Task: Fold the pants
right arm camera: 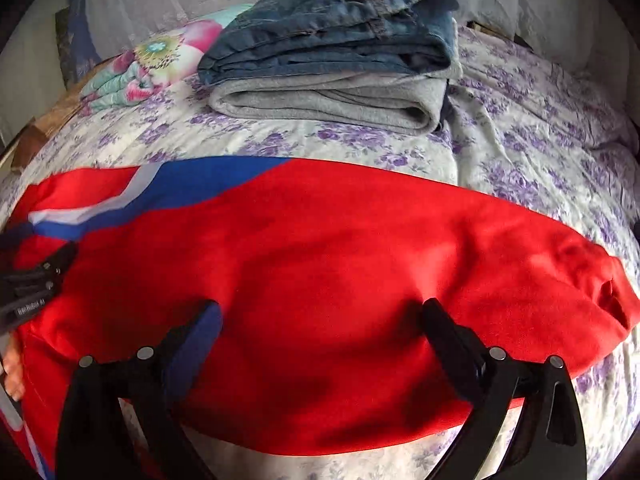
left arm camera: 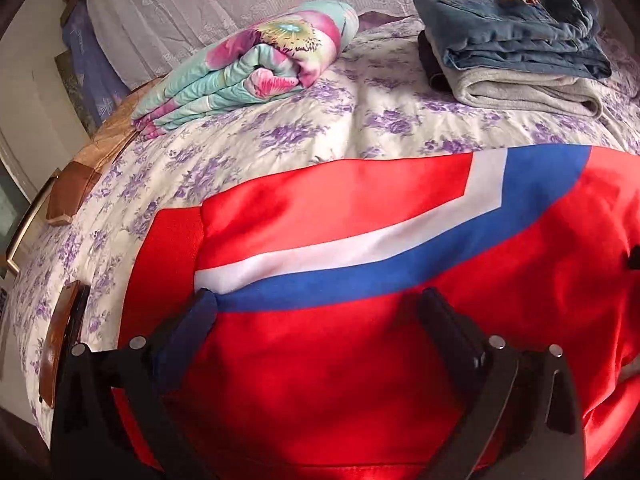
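Pants (right arm camera: 320,280), red, lie folded lengthwise across bed (right arm camera: 520,140). Left gripper (left arm camera: 320,300) and right gripper (right arm camera: 320,312) both wide open above cloth, holding nothing. You: pinch both layers at near edge, lift evenly, keep edges aligned.

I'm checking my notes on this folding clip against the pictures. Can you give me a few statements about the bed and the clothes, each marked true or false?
1. The red pants with a blue and white stripe lie across the purple-flowered bedspread. True.
2. The folded blue denim jeans sit under the folded grey sweatpants. False: the jeans are on top.
3. The right tongs are shut on the pants. False: they stand wide open over the red cloth.
4. A folded floral quilt in teal and pink lies left of the stacked clothes. True.
5. The left tongs stand open. True.
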`<action>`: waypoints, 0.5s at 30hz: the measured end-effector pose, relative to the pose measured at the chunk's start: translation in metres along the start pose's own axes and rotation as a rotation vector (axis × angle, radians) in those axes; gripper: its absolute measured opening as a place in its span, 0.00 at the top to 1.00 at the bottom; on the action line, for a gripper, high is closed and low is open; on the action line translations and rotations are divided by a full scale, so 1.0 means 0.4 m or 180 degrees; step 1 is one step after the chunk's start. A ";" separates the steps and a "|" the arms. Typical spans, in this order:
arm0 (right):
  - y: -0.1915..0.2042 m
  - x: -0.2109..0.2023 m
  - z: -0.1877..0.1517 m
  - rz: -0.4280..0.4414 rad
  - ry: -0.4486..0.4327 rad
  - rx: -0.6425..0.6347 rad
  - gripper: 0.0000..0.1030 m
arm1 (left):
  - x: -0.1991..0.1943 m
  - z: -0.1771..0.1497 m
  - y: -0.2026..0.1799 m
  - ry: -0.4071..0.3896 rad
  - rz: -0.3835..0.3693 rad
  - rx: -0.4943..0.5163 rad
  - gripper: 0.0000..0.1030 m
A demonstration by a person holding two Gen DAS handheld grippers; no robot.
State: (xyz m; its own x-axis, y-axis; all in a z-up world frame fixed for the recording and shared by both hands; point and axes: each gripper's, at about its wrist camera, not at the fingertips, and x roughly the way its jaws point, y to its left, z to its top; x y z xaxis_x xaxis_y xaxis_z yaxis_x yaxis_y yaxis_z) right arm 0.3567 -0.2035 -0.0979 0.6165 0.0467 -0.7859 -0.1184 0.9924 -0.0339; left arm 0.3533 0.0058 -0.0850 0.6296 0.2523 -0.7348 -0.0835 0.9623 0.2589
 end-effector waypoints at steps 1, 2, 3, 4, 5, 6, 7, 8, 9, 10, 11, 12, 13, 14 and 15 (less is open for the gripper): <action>-0.005 0.001 0.003 0.0032 0.0020 0.0024 0.03 | -0.001 0.001 0.008 0.0011 -0.0053 -0.0054 0.04; -0.013 -0.002 0.003 0.0083 0.0009 0.0064 0.03 | -0.005 0.005 0.019 0.0011 -0.0115 -0.0113 0.04; -0.018 -0.002 0.002 0.0126 -0.0002 0.0093 0.03 | -0.015 0.009 0.033 -0.0016 -0.0210 -0.0188 0.05; -0.022 -0.005 0.002 0.0157 -0.0007 0.0118 0.03 | -0.026 0.016 0.048 -0.0072 -0.0270 -0.0258 0.05; -0.023 -0.007 0.002 0.0169 -0.0013 0.0128 0.03 | -0.036 0.025 0.063 -0.0140 -0.0280 -0.0305 0.05; -0.022 -0.008 0.003 0.0163 -0.0012 0.0123 0.03 | -0.051 0.038 0.078 -0.0230 -0.0244 -0.0320 0.05; -0.024 -0.007 -0.002 0.0157 -0.0014 0.0122 0.03 | -0.060 0.047 0.088 -0.0282 -0.0217 -0.0304 0.05; -0.019 -0.004 0.000 0.0151 -0.0013 0.0115 0.03 | -0.072 0.061 0.101 -0.0336 -0.0185 -0.0256 0.05; -0.026 0.003 -0.003 0.0156 -0.0013 0.0115 0.03 | -0.079 0.077 0.113 -0.0386 -0.0142 -0.0190 0.05; -0.025 0.003 -0.003 0.0161 -0.0014 0.0119 0.03 | -0.078 0.089 0.125 -0.0410 -0.0107 -0.0145 0.05; -0.024 0.003 -0.003 0.0166 -0.0013 0.0123 0.03 | -0.073 0.098 0.134 -0.0417 -0.0088 -0.0108 0.05; -0.023 0.003 -0.003 0.0167 -0.0013 0.0122 0.03 | -0.065 0.105 0.148 -0.0419 -0.0075 -0.0080 0.04; -0.023 0.003 -0.003 0.0164 -0.0013 0.0121 0.03 | -0.055 0.109 0.161 -0.0412 -0.0068 -0.0082 0.04; -0.024 0.003 -0.003 0.0164 -0.0013 0.0120 0.03 | -0.040 0.112 0.175 -0.0396 -0.0076 -0.0097 0.05; -0.024 0.003 -0.003 0.0165 -0.0013 0.0122 0.03 | -0.017 0.109 0.192 -0.0351 -0.0125 -0.0151 0.05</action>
State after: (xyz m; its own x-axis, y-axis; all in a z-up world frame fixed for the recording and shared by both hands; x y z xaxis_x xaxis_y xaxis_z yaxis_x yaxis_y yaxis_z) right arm 0.3577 -0.2130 -0.0994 0.6136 0.0986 -0.7834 -0.1205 0.9922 0.0305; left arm 0.3762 0.0735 -0.0326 0.7141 0.2041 -0.6697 -0.0920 0.9756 0.1993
